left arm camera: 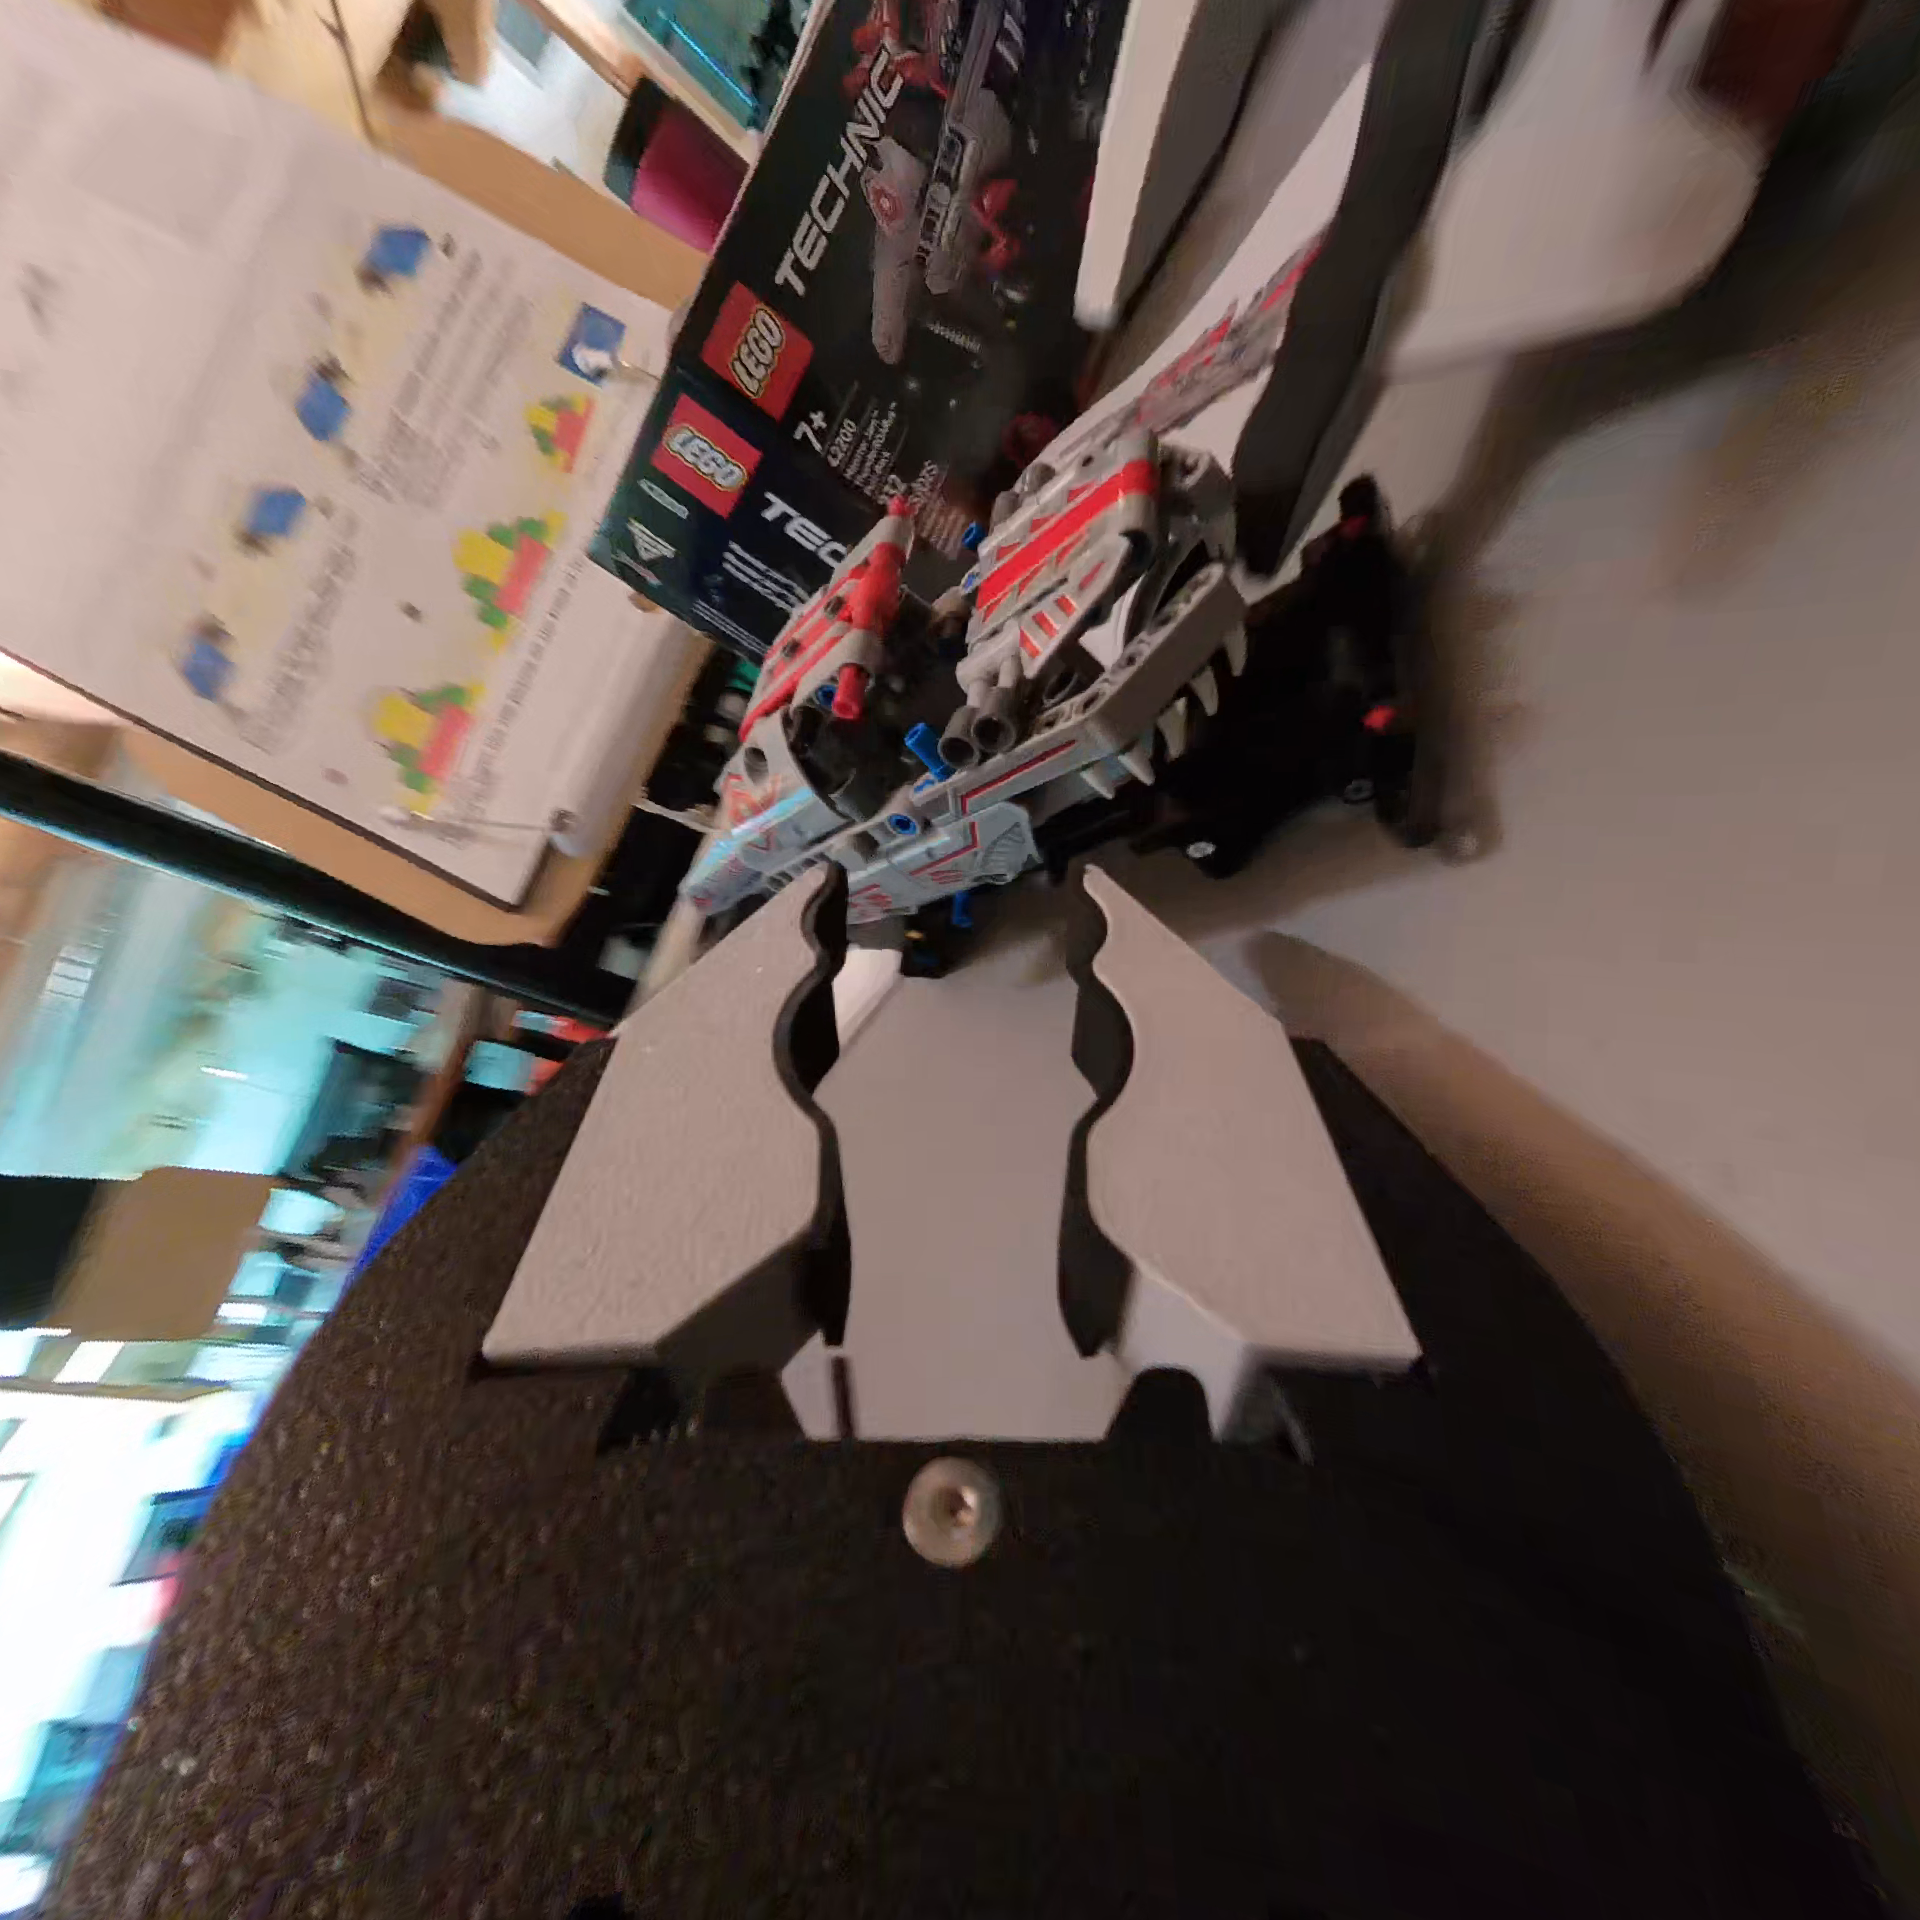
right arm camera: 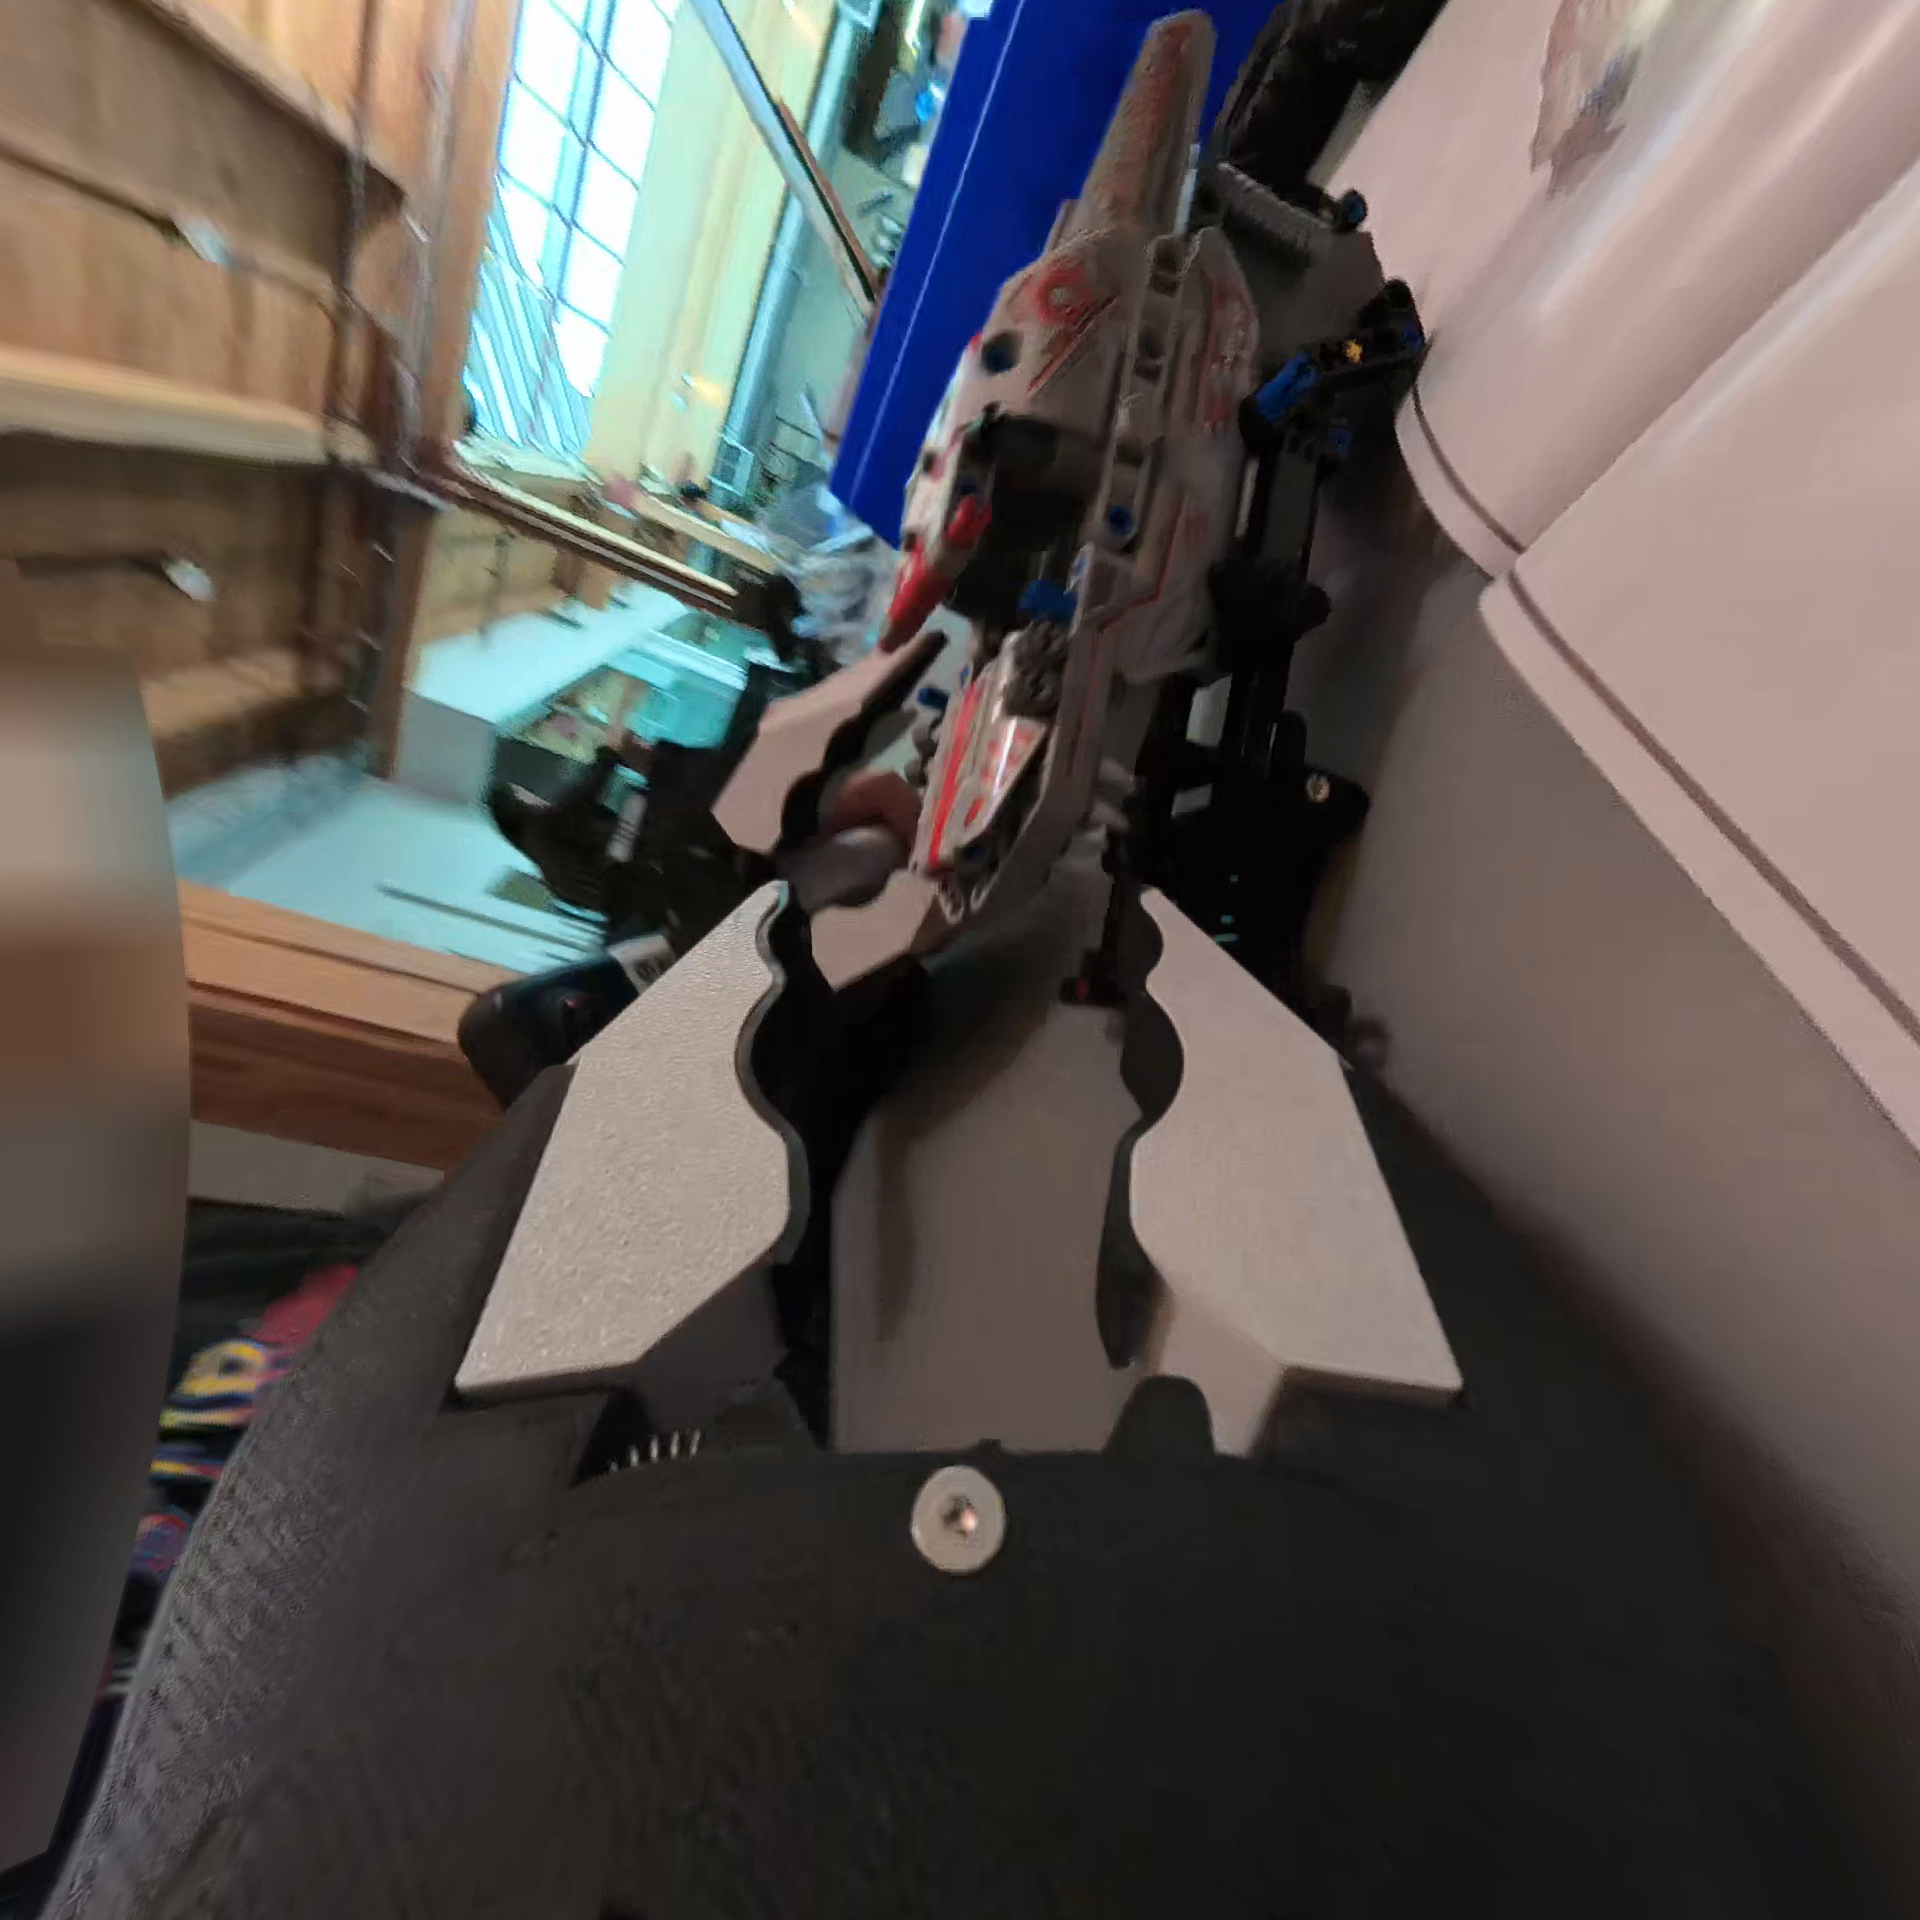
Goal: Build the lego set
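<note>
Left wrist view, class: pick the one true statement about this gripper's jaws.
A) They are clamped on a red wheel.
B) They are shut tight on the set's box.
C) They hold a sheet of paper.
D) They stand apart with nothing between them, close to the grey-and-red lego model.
D: the left gripper has its jaws apart with only bare table showing in the gap, and the lego model sits just beyond the tips.

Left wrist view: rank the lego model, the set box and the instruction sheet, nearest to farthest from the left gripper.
1. Lego model: just past the open left gripper, on the white table.
2. Set box: behind the model, standing up.
3. Instruction sheet: beyond the box, off to the picture's left; blurred, so this last gap is less sure.
</note>
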Motion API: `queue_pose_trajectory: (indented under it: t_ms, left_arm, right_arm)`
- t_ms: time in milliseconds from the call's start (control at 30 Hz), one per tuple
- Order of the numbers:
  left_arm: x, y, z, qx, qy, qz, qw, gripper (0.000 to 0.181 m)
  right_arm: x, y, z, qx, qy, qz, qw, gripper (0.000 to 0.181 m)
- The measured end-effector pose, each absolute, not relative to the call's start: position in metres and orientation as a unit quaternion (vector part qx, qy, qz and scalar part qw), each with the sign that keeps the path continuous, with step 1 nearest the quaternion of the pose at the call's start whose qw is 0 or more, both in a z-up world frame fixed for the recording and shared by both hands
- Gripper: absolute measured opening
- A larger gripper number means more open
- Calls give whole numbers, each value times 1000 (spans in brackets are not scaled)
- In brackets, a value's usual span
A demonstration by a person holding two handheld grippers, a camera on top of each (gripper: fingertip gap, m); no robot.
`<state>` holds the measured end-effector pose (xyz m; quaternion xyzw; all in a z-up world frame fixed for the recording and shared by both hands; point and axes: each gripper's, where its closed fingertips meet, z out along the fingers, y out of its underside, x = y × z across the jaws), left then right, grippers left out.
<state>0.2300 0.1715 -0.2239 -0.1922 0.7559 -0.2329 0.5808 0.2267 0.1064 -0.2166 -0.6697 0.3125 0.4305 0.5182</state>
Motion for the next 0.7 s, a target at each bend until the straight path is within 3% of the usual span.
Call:
queue_pose_trajectory:
  t_ms: [100,267,400,500,700]
  left_arm:
    - [233,172,-223,-136,747,-183,624,39]
    - [237,169,-214,-59,714,-127,686,39]
    - [238,167,-226,-48,728,-123,672,36]
    - [238,165,-225,-43,727,-123,674,33]
    - [241,168,-227,-48,733,-128,666,38]
  right_arm:
    - [230,87,-215,-764,199,243,563,58]
    - [250,91,-191,-778,-100,-267,559,58]
    - [220,112,-207,-750,-299,-359,467,51]
    - [228,115,-224,-746,-360,-404,388,49]
    - [250,126,-226,-716,-394,-467,338,40]
